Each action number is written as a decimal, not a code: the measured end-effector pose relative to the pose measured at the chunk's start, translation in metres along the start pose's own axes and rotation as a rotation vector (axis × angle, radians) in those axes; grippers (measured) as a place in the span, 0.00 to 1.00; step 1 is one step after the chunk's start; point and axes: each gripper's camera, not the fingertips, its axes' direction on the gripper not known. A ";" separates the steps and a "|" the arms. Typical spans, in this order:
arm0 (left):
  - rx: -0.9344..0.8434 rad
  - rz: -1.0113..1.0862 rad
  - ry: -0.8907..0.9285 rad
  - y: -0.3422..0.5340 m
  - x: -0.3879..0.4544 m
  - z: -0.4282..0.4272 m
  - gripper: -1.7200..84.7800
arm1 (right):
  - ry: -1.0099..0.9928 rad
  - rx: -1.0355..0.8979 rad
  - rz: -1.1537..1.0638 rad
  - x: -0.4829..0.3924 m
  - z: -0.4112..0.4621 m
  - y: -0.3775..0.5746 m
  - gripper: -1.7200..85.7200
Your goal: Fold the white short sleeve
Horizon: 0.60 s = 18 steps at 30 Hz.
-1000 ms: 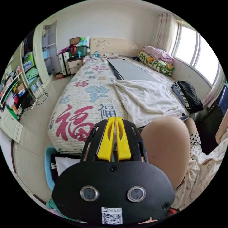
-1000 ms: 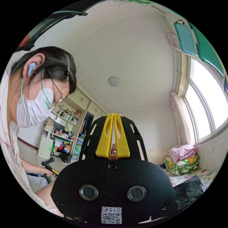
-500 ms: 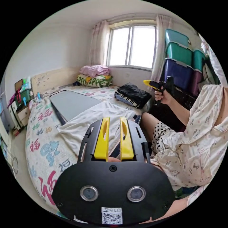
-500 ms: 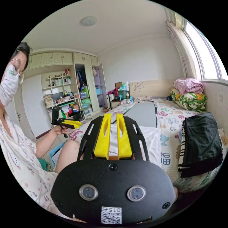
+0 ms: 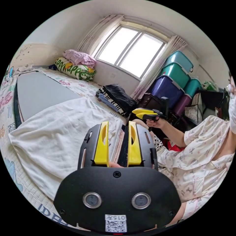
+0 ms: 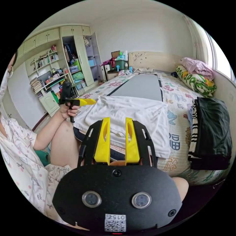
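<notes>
Left gripper view: the left gripper (image 5: 118, 145) holds its 2 jaws apart and empty above the near edge of the white short sleeve (image 5: 61, 132), spread on the bed (image 6: 177, 98) ahead. The right gripper (image 6: 117, 143), jaws also parted and empty, hovers over that same near hem. Neither touches cloth; the left seems slightly nearer.

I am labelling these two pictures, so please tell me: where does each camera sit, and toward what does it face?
Left gripper view: rides on the left hand-held gripper, jaws apart, facing the white shirt, window and storage bins; the person's sleeve and right hand-held gripper show.
Right gripper view: rides on the right hand-held gripper, jaws apart, facing the bed's headboard and shelves; an arm and knee show.
Shared: shirt, grey board, black clothes pile.
</notes>
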 end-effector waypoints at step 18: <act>-0.535 0.112 -0.273 -0.007 -0.015 0.171 0.18 | -0.201 -0.438 -0.161 0.026 0.032 -0.233 0.15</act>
